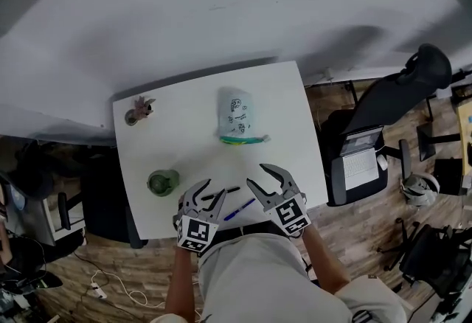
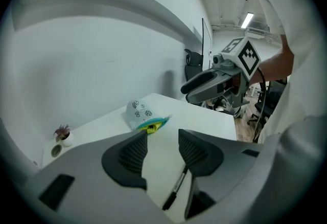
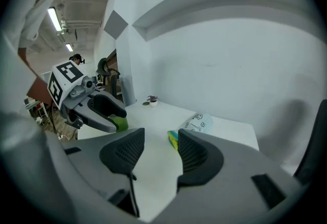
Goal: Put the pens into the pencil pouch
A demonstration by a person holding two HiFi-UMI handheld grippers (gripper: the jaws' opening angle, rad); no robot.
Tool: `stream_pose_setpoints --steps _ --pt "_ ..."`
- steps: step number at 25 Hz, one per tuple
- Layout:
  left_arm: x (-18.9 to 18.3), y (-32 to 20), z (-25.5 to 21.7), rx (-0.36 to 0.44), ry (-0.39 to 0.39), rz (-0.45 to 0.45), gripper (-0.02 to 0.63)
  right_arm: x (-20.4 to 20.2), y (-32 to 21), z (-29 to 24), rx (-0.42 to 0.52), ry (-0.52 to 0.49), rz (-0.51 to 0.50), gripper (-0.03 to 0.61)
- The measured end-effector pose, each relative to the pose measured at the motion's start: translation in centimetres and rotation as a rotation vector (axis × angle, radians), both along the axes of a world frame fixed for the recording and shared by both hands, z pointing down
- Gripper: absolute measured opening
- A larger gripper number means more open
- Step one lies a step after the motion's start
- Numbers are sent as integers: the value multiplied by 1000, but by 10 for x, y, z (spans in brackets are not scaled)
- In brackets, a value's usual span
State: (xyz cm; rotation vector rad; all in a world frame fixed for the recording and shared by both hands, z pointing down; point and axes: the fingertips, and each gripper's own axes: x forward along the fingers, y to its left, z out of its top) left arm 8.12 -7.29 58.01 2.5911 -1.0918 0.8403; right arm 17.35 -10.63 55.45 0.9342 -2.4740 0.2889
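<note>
A pale printed pencil pouch point(image 1: 236, 116) lies mid-table, its green and yellow mouth toward me. A black pen point(image 1: 227, 191) and a blue pen point(image 1: 240, 209) lie near the table's front edge. My left gripper point(image 1: 211, 192) hovers over the black pen, which shows below the right jaw in the left gripper view point(image 2: 176, 189). It is open, nothing between the pads. My right gripper point(image 1: 259, 175) is just right of the blue pen, open and empty. A thin dark pen point(image 3: 132, 191) shows under its left jaw. The pouch point(image 2: 145, 115) point(image 3: 196, 123) lies ahead of both.
A small potted plant point(image 1: 138, 109) stands at the white table's point(image 1: 184, 130) far left corner. A green round object point(image 1: 162, 182) sits at the near left. An office chair with a laptop point(image 1: 361, 155) stands right of the table.
</note>
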Motion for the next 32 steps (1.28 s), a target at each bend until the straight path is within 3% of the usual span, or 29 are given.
stream_pose_setpoints --steps 16,32 --pt "-32 47 90 -153 -85 214 149 -63 68 85 -195 134 -79 189" --pt "-48 71 150 -248 -144 381 102 -89 79 108 -236 231 -12 183"
